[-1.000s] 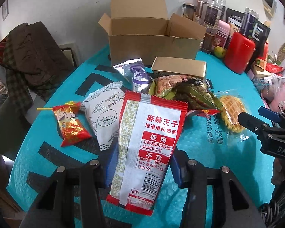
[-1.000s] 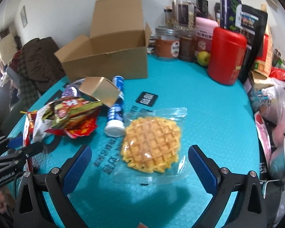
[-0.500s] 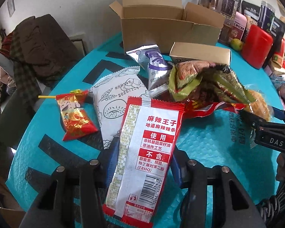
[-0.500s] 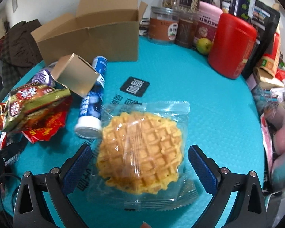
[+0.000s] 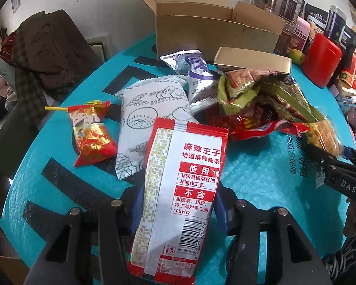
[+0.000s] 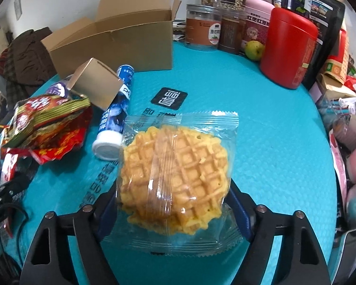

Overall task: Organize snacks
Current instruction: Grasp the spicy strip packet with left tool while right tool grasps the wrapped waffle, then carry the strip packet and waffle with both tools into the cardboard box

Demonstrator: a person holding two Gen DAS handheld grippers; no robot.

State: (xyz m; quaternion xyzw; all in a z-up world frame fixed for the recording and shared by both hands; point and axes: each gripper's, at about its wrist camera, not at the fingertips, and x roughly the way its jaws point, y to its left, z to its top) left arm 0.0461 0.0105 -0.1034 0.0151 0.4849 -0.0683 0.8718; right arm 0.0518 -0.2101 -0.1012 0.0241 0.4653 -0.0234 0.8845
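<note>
Left wrist view: the left gripper (image 5: 175,204) is clamped on a red-and-white spicy-strip packet (image 5: 178,190), which stands up between its blue pads. Beyond its tips, on the round teal table (image 5: 256,178), lie a white illustrated pouch (image 5: 142,118), a small red-and-gold candy wrapper (image 5: 90,135) to the left, a silver-purple sachet (image 5: 197,80) and a crumpled green-and-red bag (image 5: 261,99) to the right. Farther ahead stands an open cardboard box (image 5: 211,23) against a white wall, with dark clothing heaped at far left.

From the right wrist, the right gripper (image 6: 173,204) has its jaws closing around a waffle in clear wrap (image 6: 175,166); the blue pads sit at the wrapper's sides. Just left of the waffle lies a blue tube with a white cap (image 6: 114,116), touching a small tan carton (image 6: 95,83). Ahead to the right stand a red canister (image 6: 289,47), jars and a green fruit (image 6: 254,49).
</note>
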